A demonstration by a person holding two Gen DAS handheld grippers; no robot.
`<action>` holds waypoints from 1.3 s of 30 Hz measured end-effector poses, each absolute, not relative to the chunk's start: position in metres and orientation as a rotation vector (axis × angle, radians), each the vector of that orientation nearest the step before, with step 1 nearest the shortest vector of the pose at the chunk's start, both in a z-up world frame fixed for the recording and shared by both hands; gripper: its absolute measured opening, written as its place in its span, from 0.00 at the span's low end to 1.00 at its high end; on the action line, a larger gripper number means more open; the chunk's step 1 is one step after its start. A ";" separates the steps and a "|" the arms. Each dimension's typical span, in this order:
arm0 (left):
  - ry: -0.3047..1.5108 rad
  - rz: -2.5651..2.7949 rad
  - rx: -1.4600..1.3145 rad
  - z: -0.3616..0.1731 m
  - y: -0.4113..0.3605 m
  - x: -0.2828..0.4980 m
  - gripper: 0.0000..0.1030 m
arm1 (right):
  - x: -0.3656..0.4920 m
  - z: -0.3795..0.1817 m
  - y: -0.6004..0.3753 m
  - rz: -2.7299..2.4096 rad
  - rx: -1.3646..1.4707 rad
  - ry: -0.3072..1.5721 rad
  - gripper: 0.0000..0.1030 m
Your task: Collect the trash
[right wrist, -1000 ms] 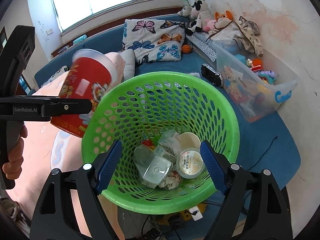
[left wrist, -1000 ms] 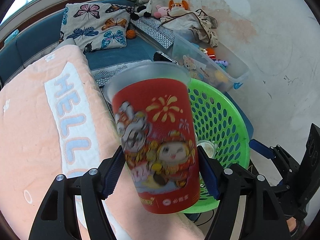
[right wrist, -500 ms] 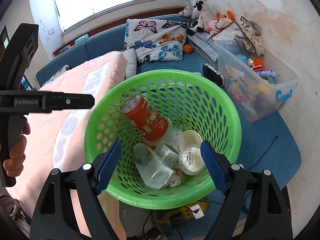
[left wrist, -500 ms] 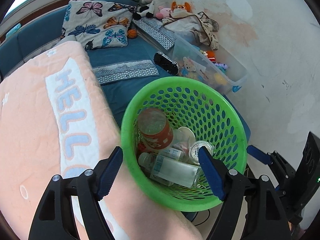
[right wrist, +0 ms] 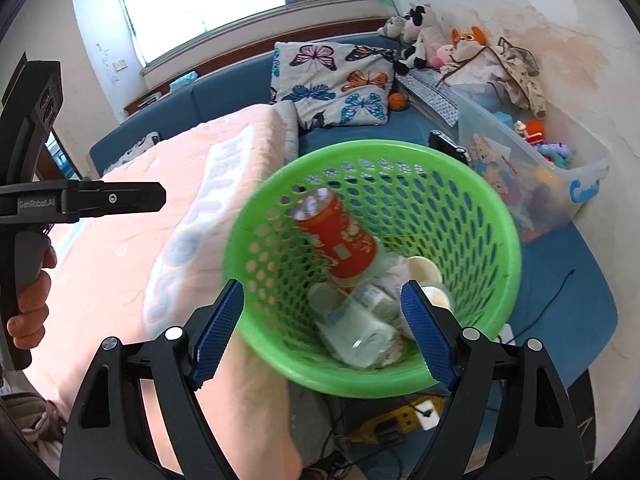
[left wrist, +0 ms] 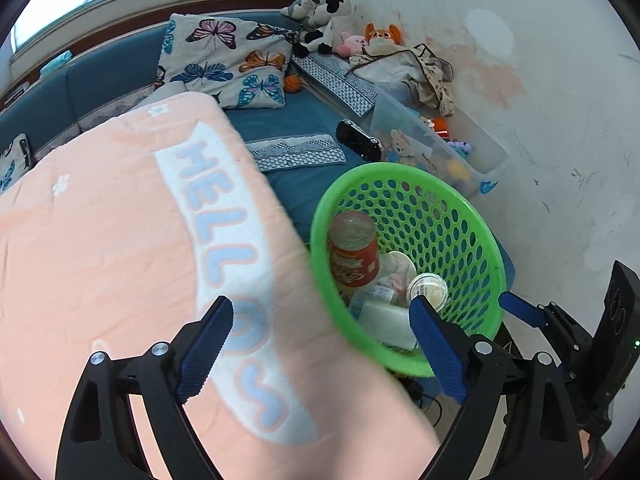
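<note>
The red printed cup [left wrist: 354, 252] [right wrist: 340, 240] lies tilted inside the green perforated basket [left wrist: 400, 170] [right wrist: 360, 148]. It rests on a clear plastic bottle [right wrist: 360, 328], a round lidded tub [left wrist: 427, 288] and other packaging. My left gripper [left wrist: 320, 308] is over the pink blanket, left of the basket; its jaws are opening and nothing is between them. From the right wrist it shows side-on as a black bar [right wrist: 156, 198]. My right gripper [right wrist: 322, 288] stands open above the basket's near rim, gripping nothing. Its blue finger [left wrist: 520, 312] shows right of the basket.
A pink "HELLO" blanket [left wrist: 120, 240] covers the bed on the left. Behind are a butterfly pillow [left wrist: 228, 64], stuffed toys [left wrist: 328, 16], a black device [left wrist: 358, 140] and a clear toy bin [left wrist: 440, 148] by the wall. A power strip [right wrist: 400, 420] lies below. A hand [right wrist: 28, 304] grips the left handle.
A second ago the red cup was held in my left gripper; it has dropped into the basket. The left jaws have spread wider and the gripper has drawn back left over the blanket.
</note>
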State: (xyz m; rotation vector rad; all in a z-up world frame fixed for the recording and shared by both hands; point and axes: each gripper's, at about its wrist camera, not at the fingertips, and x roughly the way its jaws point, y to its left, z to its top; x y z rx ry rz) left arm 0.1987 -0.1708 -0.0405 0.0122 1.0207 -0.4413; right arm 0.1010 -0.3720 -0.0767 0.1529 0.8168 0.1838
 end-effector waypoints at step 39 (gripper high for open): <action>0.822 -0.215 0.046 -0.017 -0.048 0.094 0.93 | 0.031 -0.057 -0.263 0.254 0.085 0.743 0.87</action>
